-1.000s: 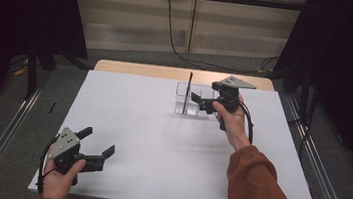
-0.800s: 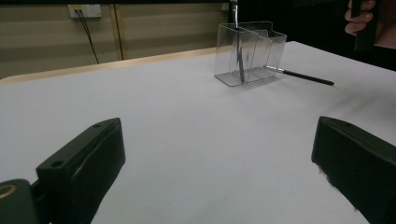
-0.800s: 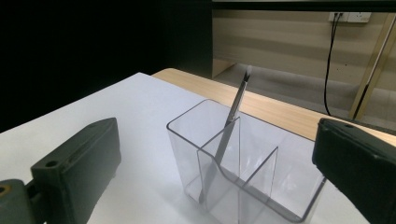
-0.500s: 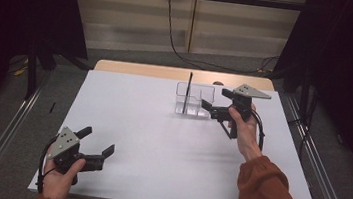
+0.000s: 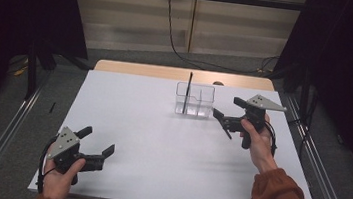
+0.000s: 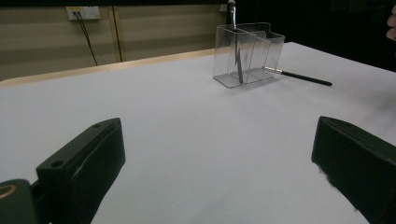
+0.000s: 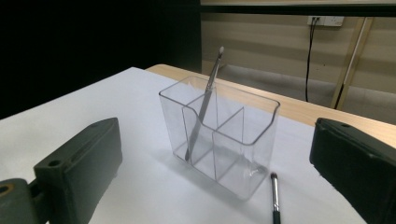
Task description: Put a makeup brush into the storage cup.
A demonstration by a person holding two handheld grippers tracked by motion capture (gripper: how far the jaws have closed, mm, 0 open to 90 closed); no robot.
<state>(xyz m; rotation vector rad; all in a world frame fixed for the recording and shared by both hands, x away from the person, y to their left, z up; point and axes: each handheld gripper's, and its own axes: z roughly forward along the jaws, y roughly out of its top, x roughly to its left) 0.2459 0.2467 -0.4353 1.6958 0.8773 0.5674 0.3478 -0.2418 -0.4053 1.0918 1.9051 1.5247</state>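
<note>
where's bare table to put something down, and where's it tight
Free: the wide white table between the left gripper and the clear organizer, plus its far left corner. Tight: right of the organizer, where a brush lies beside it and the right gripper hovers.

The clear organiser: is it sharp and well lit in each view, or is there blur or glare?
High view: clear organiser small, soft, evenly lit. Left gripper view: sharp, near jaws blurred. Right gripper view: crisp walls, faint shadow on the white table, no strong glare.
</note>
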